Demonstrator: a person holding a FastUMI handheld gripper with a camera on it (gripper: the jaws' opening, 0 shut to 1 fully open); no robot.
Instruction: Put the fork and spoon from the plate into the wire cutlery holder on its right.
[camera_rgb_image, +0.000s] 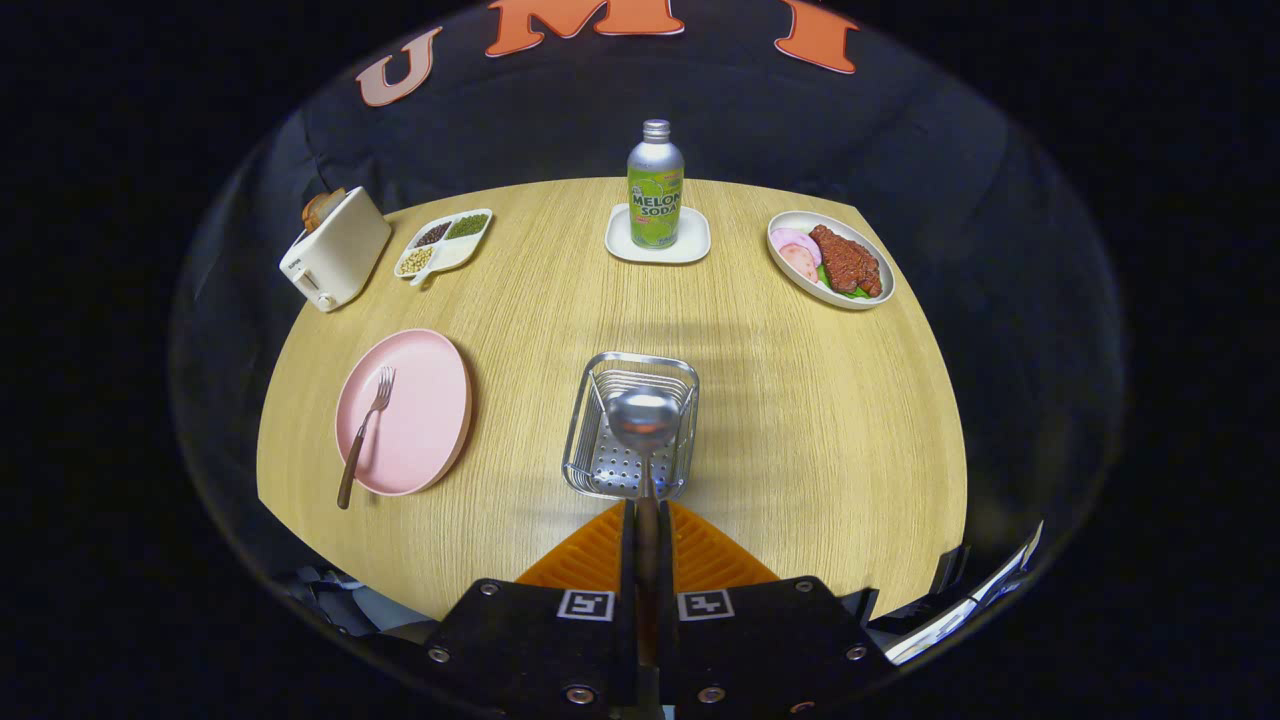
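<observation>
My gripper (646, 512) is shut on the handle of a metal spoon (643, 420), whose bowl points away from me and hangs over the wire cutlery holder (600, 470) just ahead of the fingers. The holder is a shiny wire basket with a perforated bottom. To its left lies a round pink plate (425, 440) with a fork (365, 432) on it. The fork has a brown handle that sticks out over the plate's near rim, tines pointing away.
On the round wooden table stand a white toaster (335, 250) at the far left, a divided snack dish (445, 243), a soda bottle (655, 185) on a white coaster, and an oval plate of food (830, 260) at the far right.
</observation>
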